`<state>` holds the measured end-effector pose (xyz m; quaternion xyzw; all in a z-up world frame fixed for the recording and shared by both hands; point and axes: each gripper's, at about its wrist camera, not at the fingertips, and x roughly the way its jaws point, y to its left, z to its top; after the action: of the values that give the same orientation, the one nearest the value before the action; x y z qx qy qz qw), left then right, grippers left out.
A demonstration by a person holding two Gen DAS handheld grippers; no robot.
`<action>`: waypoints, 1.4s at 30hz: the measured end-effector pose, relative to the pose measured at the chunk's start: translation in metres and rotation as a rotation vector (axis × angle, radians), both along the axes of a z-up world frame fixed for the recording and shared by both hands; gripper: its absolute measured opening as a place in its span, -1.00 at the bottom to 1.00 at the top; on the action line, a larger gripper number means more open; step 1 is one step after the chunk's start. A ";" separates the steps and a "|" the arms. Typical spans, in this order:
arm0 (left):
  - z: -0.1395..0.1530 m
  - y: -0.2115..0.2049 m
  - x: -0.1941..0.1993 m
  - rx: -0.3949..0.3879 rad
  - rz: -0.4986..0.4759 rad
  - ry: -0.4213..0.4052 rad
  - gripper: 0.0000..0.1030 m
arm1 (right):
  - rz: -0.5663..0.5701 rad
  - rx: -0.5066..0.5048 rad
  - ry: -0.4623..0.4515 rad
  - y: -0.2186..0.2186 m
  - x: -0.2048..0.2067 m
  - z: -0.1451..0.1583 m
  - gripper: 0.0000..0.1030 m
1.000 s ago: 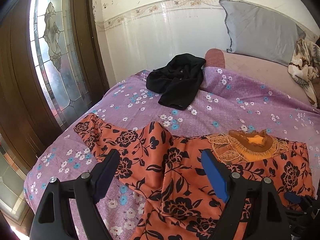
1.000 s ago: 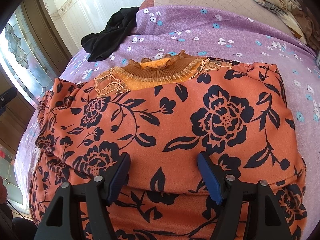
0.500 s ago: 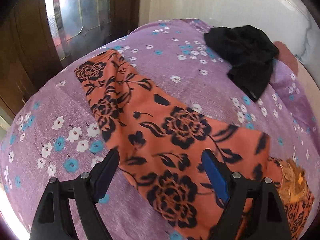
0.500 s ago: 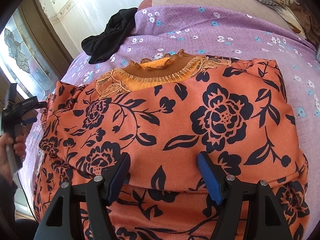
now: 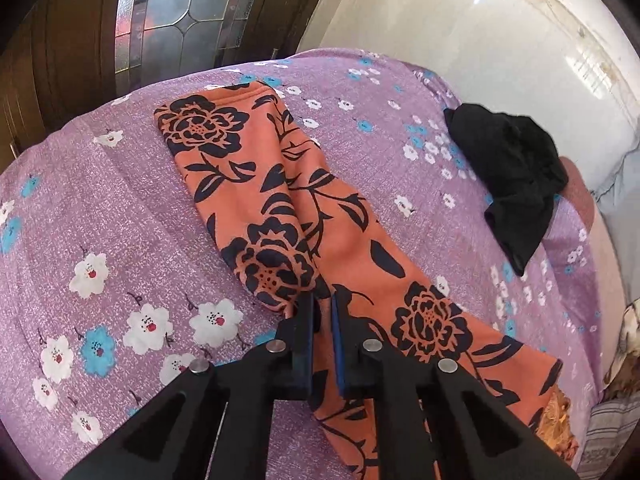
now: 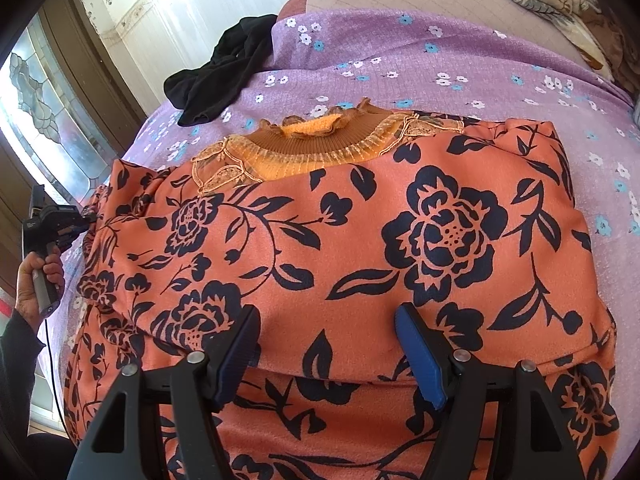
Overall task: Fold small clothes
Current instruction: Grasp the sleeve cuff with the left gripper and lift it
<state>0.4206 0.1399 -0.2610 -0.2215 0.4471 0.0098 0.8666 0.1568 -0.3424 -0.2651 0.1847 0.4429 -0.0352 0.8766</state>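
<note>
Since half a second ago, the left gripper (image 5: pixel 322 308) has dropped onto the sleeve and its fingers (image 5: pixel 305 320), then spread wide above the cloth, have closed to a thin slit that pinches a raised fold of the fabric. The right gripper (image 6: pixel 326 344) has stayed where it was, fingers (image 6: pixel 418 344) wide apart and hovering over the body of the garment with nothing between them.

Nearest the right wrist camera, the orange long-sleeved top with a black flower print (image 6: pixel 360 240) lies spread flat on the bed, its lower part folded under a crease just beyond the fingertips. Its ribbed orange ruffled collar (image 6: pixel 316 140) lies at the far edge of the body. At the left edge of that view a hand (image 6: pixel 38 280) grips the handle of the left gripper, whose tip meets the sleeve's side.

From the left wrist view, the orange flowered sleeve (image 5: pixel 256 184) runs away from the fingers across the purple bedsheet with white and blue flowers (image 5: pixel 100 240), its cuff end toward the bed's far edge. Farther off to the right, well apart from the sleeve, a crumpled black garment (image 5: pixel 516 176) lies on the sheet. Beyond the bed stand a dark wooden door with leaded glass panes (image 5: pixel 168 12) and a pale wall (image 5: pixel 460 40).
</note>
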 end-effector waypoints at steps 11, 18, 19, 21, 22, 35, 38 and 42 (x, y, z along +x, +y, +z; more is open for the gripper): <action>0.029 -0.006 -0.018 0.058 0.033 0.009 -0.84 | 0.000 0.009 -0.001 -0.002 -0.001 0.000 0.43; 0.005 0.013 -0.017 -0.047 0.127 0.093 0.53 | 0.001 0.004 0.000 -0.002 -0.003 0.001 0.43; 0.005 0.013 -0.015 -0.062 0.138 0.072 0.55 | 0.001 0.003 0.000 -0.003 -0.003 0.001 0.43; 0.002 0.012 -0.009 -0.086 0.136 0.044 0.55 | 0.002 0.001 0.000 -0.002 -0.003 0.000 0.43; 0.001 0.009 -0.006 -0.068 0.142 0.036 0.45 | 0.003 -0.001 0.000 -0.002 -0.002 0.000 0.43; 0.107 -0.123 -0.055 0.261 -0.155 -0.212 -0.81 | -0.065 0.121 -0.048 -0.030 -0.005 0.011 0.43; 0.139 -0.197 -0.106 0.347 -0.330 -0.341 -0.81 | -0.111 0.126 -0.091 -0.045 -0.011 0.022 0.43; 0.126 -0.310 -0.187 0.496 -0.635 -0.419 -0.80 | -0.210 0.154 -0.167 -0.079 -0.025 0.041 0.43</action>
<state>0.2338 -0.1697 -0.1346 0.1435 0.2921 -0.1945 0.9253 0.1316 -0.4211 -0.2240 0.2988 0.3480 -0.0771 0.8853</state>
